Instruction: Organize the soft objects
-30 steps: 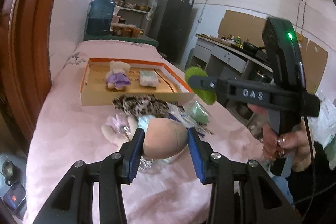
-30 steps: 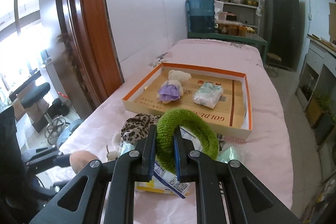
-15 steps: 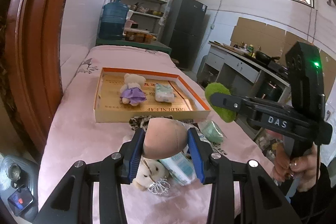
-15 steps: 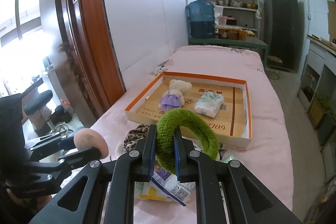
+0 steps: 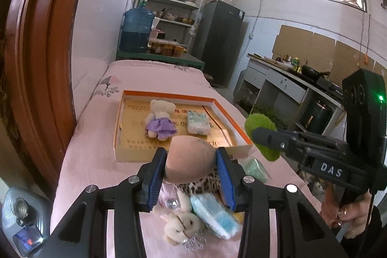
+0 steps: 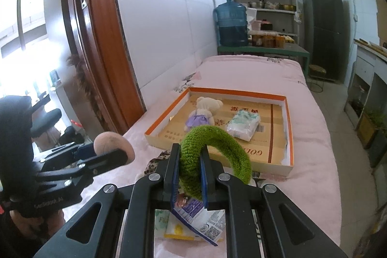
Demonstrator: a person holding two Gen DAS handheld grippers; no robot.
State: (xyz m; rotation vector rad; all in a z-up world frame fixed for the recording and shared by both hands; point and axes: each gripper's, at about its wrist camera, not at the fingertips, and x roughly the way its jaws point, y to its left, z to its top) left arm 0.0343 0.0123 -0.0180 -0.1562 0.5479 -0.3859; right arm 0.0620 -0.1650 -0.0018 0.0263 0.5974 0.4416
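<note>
Left gripper [image 5: 191, 162]: clenched on a tan egg-shaped sponge [image 5: 189, 160], blue pads pressing both its sides; the sponge sits between the fingertips, raised clear of the pink-covered bed [image 5: 92, 161].
Right gripper [image 6: 189, 172]: jaws nearly together, grasping a green knitted ring [image 6: 215, 156]; one section of the ring is pinched between the pads, the remainder arcs out to the right of the fingers.
Relative position: both held items are above the near end of the bed, just short of the near wall of the orange-rimmed box [image 6: 287, 127].
Box contents: a small bear in a purple dress [image 5: 159, 121] toward the left wall; a white packet [image 5: 198, 122] beside it, toward the middle.
Loose pile: near edge of the bed, under both grippers: leopard-print fabric [image 5: 193, 185], a pale plush toy [image 5: 180, 225], a blue-white tissue pack [image 5: 215, 217], a green pack [image 5: 255, 168].
Person: a hand [image 5: 348, 214] grips the right gripper's handle.
</note>
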